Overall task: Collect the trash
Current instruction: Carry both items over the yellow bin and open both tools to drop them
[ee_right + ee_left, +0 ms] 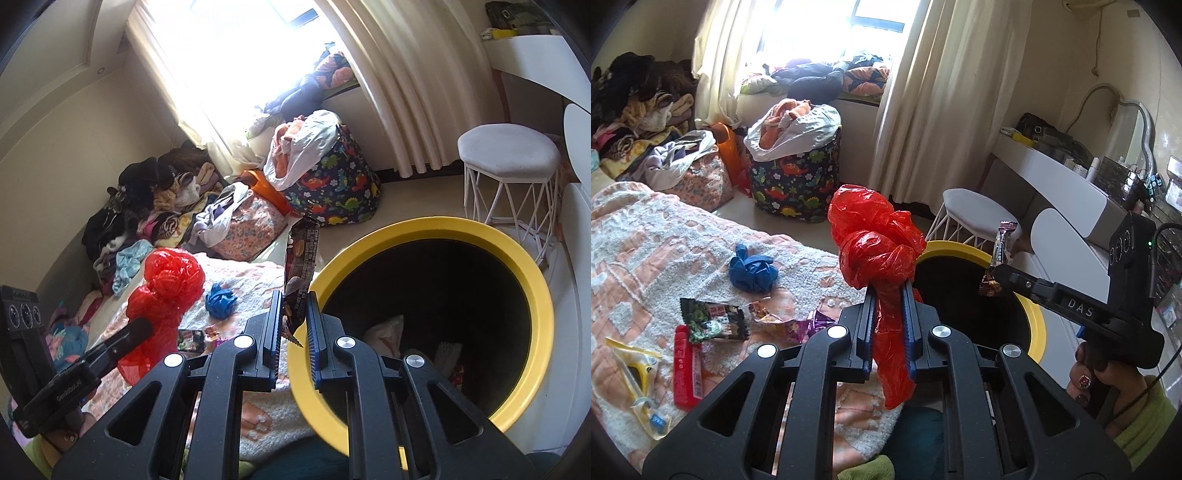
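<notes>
The crumpled plastic bag (875,236) is bright red, the bin (532,280) has a yellow rim and black inside. At upper centre a dark basket (794,181) bears coloured dinosaurs; the bed's blanket (683,236) is peach and white, the glove (753,269) blue.

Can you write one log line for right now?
left gripper: holds red bag | right gripper: holds wrapper | bin: near

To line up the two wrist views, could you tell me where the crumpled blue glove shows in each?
Left wrist: blue glove lies left of centre on the bedspread.
Right wrist: blue glove sits near centre, right of the red plastic bag.
Shared landmark: yellow-rimmed bin.
</notes>
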`<state>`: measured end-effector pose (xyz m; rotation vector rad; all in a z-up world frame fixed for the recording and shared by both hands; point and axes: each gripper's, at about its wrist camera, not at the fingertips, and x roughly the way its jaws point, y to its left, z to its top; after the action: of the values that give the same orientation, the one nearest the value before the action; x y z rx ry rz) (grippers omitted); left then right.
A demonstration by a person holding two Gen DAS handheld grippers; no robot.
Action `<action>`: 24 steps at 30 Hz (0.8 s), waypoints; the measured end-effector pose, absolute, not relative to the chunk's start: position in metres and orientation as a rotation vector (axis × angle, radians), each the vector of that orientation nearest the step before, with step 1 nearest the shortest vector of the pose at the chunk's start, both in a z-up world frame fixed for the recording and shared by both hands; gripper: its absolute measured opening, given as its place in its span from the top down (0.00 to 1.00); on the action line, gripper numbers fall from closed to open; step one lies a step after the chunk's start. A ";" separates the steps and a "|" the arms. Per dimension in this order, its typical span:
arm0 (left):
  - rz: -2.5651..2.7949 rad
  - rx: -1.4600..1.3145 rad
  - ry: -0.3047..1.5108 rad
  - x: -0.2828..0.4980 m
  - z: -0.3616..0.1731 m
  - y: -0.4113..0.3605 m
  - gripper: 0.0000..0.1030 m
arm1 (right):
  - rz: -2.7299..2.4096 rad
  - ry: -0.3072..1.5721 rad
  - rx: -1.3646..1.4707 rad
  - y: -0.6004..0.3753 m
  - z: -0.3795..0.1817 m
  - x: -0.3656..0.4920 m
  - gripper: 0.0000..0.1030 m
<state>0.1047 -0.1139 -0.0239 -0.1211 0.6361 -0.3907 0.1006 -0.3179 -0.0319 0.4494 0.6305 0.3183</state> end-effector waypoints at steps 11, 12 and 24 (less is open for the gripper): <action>-0.444 -0.078 0.652 0.103 -0.030 -0.142 0.92 | 0.253 0.618 0.498 -0.348 -0.039 0.104 0.88; -0.448 -0.074 0.654 0.103 -0.031 -0.143 0.92 | 0.247 0.619 0.502 -0.351 -0.039 0.105 0.88; -0.505 -0.028 0.678 0.106 -0.041 -0.170 0.92 | 0.172 0.626 0.536 -0.375 -0.048 0.106 0.88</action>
<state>0.1063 -0.1704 -0.0412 -0.0283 0.6775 -0.5055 0.1056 -0.3750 -0.0477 0.5362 0.6264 0.1721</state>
